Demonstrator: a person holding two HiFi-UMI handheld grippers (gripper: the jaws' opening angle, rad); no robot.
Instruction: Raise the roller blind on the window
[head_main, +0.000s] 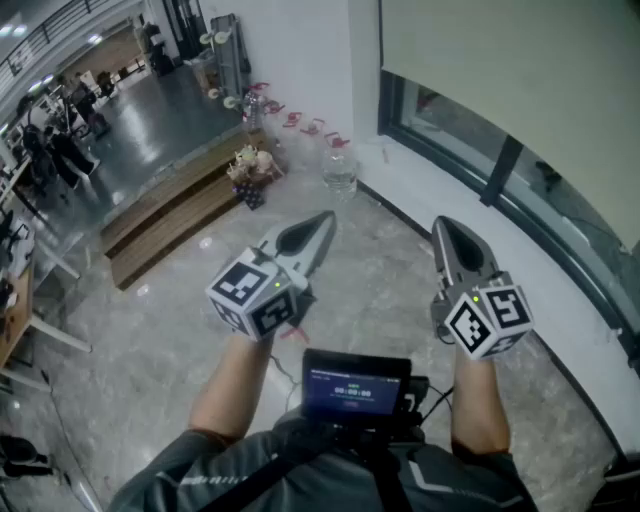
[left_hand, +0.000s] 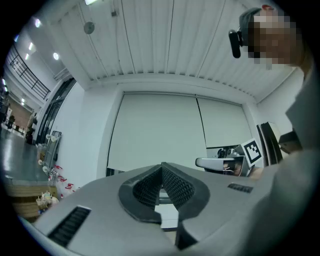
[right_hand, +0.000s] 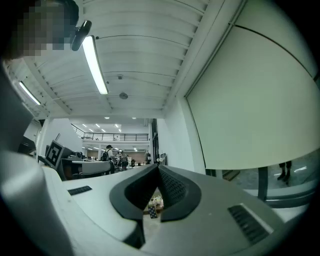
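Roller blind (head_main: 520, 90) cut off at top edge, screen (head_main: 355, 385) text unreadable

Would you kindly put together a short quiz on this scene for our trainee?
1. True or false: the right gripper holds the roller blind.
2. What stands on the floor near the window? A) a clear bottle B) a ladder C) a bucket
3. Fill in: the left gripper's jaws are ___ (together or apart).
Key: 1 false, its jaws are shut on nothing, clear of the blind; 2 A; 3 together.
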